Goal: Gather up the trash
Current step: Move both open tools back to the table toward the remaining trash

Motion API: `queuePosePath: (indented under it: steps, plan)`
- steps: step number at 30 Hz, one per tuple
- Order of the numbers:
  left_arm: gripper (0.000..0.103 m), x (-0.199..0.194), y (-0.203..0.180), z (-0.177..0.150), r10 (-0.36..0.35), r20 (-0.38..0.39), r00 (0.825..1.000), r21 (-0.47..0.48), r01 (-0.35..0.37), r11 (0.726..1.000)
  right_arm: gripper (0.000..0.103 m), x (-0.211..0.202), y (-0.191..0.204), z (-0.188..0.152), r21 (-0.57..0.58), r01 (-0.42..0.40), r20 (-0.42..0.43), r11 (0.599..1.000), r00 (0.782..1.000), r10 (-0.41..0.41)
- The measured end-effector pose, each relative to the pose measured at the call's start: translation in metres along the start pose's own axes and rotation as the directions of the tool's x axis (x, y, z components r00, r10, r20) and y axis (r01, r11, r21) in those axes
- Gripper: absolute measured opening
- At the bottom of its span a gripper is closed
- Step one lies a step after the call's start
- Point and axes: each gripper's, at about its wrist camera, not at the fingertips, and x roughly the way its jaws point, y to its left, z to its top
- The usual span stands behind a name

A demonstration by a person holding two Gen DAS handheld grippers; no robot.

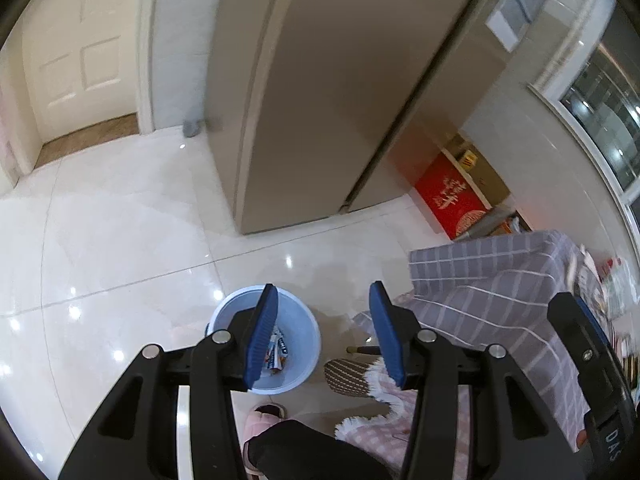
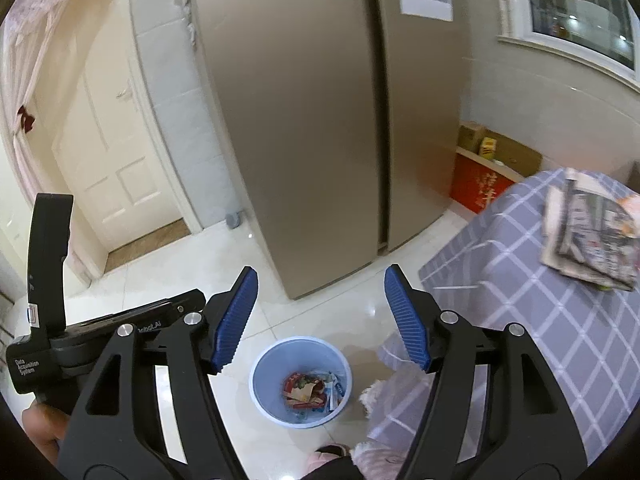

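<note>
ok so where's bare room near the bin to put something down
Bare floor lies left of the blue bin, up to the fridge and door. Right of the bin is crowded: checked tablecloth and slippers.

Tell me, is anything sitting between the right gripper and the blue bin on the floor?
Nothing visible. The right gripper is open and empty above the bin, whose open top shows wrappers inside.
</note>
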Motion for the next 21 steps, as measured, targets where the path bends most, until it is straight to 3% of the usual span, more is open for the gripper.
queuePosePath:
  steps: [5,8,14,21]
  plan:
    - [0.052,-0.015,-0.052,-0.007,-0.038,0.017,0.999,0.110,0.036,0.993,0.068,-0.033,-0.037,0.002,0.053,0.043,0.043,0.998,0.998,-0.045]
    - [0.056,-0.024,-0.096,-0.017,-0.055,0.033,0.998,0.221,0.046,0.974,0.069,-0.054,-0.068,0.002,0.106,0.090,0.060,0.990,0.994,-0.096]
    - [0.059,-0.036,-0.185,-0.049,-0.087,0.067,0.994,0.434,0.049,0.899,0.070,-0.095,-0.132,-0.008,0.211,0.163,0.081,0.964,0.980,-0.184]
    - [0.061,-0.041,-0.256,-0.084,-0.116,0.073,0.991,0.550,0.057,0.833,0.071,-0.133,-0.193,-0.030,0.302,0.247,0.075,0.921,0.957,-0.281]
